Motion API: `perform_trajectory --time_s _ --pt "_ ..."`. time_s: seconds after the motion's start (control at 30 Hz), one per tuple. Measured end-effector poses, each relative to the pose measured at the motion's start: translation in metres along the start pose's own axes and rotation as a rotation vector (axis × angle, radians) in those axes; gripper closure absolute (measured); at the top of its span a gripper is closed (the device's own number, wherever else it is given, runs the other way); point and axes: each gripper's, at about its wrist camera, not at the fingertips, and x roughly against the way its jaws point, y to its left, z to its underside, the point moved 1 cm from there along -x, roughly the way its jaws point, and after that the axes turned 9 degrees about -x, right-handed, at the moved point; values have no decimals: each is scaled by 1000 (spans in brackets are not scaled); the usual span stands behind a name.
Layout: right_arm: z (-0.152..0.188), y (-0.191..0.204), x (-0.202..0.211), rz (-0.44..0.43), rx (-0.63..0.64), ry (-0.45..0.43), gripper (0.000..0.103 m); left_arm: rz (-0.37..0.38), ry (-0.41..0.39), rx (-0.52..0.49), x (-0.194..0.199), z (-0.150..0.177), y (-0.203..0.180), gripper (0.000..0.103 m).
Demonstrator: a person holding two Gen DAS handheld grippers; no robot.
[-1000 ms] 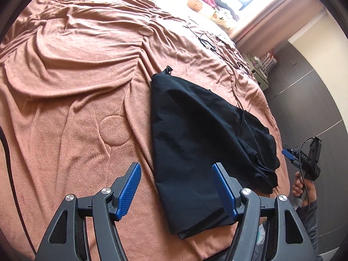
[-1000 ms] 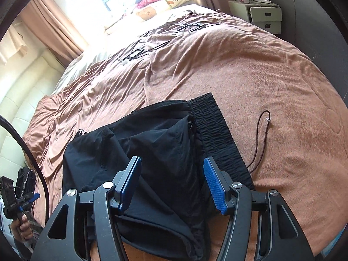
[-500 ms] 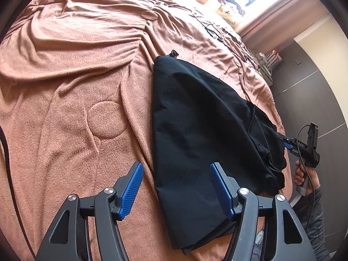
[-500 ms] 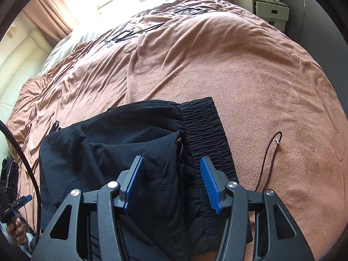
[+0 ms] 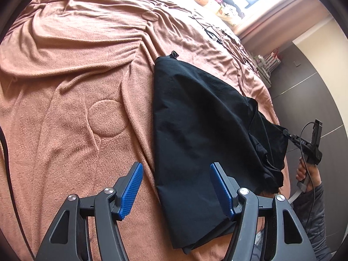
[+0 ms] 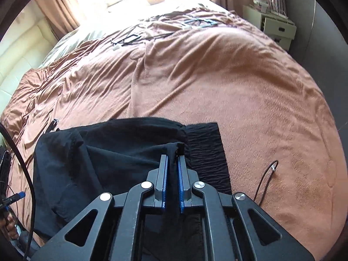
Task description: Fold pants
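Lying across the near part of the bed [image 5: 65,69] is one pair of black pants [image 5: 195,130], folded lengthwise on the brown blanket, its elastic waistband [image 6: 206,152] flat at the right in the right wrist view. One drawstring cord [image 6: 264,177] trails loose on the blanket just beside the waistband.

Two grippers are in play. The left gripper [image 5: 176,187] hangs with its blue pads spread wide: one pad sits over bare blanket, the other over the black cloth near the pants' lower end, and neither pad presses anything. The right gripper [image 6: 173,174] has just closed its jaws, and they now stand nearly together, pinching a raised fold of the pants fabric near the waistband; the cloth peaks up between the pads. In the left wrist view this same gripper appears at the far right edge, held in a hand [image 5: 304,171], and the fabric there seems pulled toward it, though the fisheye edge makes that hard to judge.

One pale nightstand [image 6: 276,26] stands beyond the bed.
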Motion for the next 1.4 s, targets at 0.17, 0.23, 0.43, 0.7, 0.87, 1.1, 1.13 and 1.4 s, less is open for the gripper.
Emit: perform_trajectory --time_s 0.17,0.23,0.43,0.7,0.87,1.1,1.13,1.4 --pt "-6 9 20 35 57 -73 100 2 3 1 -1 1 1 37" --pt "-7 11 24 55 69 -88 102 3 2 3 -2 1 1 37" --pt "-20 12 22 81 61 -119 103 5 3 14 -2 1 3 37" --pt "-13 1 -19 71 -21 62 97 -1 5 19 -8 1 4 37" --pt "-5 -3 -39 65 -22 119 75 1 14 16 -17 4 4 37" --pt "-16 -1 -45 56 34 101 101 34 -28 33 -20 4 8 37" --pt "-18 0 -44 69 49 86 102 42 -35 41 -20 4 8 37" --pt "-30 28 -27 128 159 -13 102 52 -66 52 -17 5 9 37"
